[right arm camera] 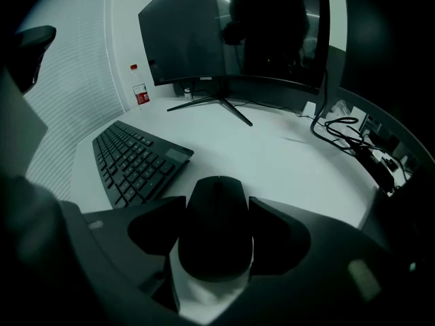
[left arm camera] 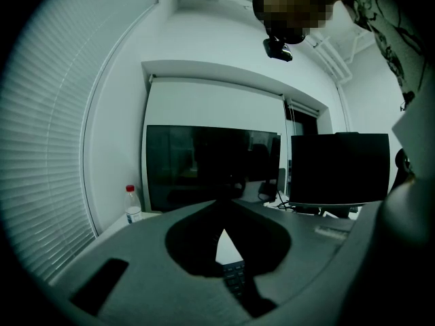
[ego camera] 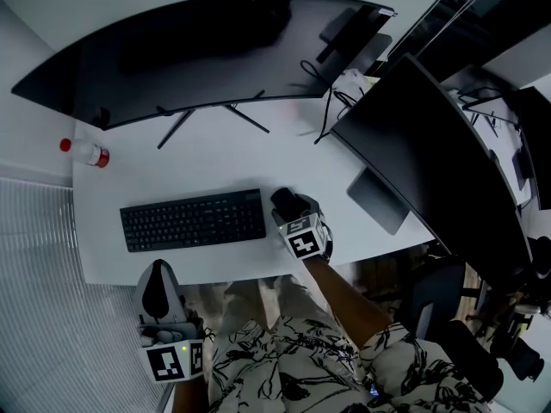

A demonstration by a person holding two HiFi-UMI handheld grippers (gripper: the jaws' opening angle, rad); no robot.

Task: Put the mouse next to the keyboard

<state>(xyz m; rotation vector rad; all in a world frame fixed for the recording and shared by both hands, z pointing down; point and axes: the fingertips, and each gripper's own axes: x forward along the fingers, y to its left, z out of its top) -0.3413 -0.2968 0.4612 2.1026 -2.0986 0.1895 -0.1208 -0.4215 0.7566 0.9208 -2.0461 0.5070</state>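
Observation:
A black mouse [ego camera: 285,200] [right arm camera: 216,226] rests on the white desk [ego camera: 207,157], just off the right end of the black keyboard [ego camera: 194,219] [right arm camera: 132,161]. My right gripper [ego camera: 291,206] [right arm camera: 217,206] is shut on the mouse, one jaw pressed against each side. My left gripper [ego camera: 157,270] [left arm camera: 224,202] hangs below the desk's front edge at the left, shut, with nothing in it. Through the slit under its tips a bit of the keyboard [left arm camera: 234,274] shows.
A wide curved monitor [ego camera: 198,50] stands at the back and a second monitor [ego camera: 430,153] at the right. Cables [ego camera: 331,101] trail between them. A red-capped bottle [ego camera: 86,153] lies at the far left. Window blinds [ego camera: 34,256] run along the left; the person's patterned trousers [ego camera: 301,360] are below.

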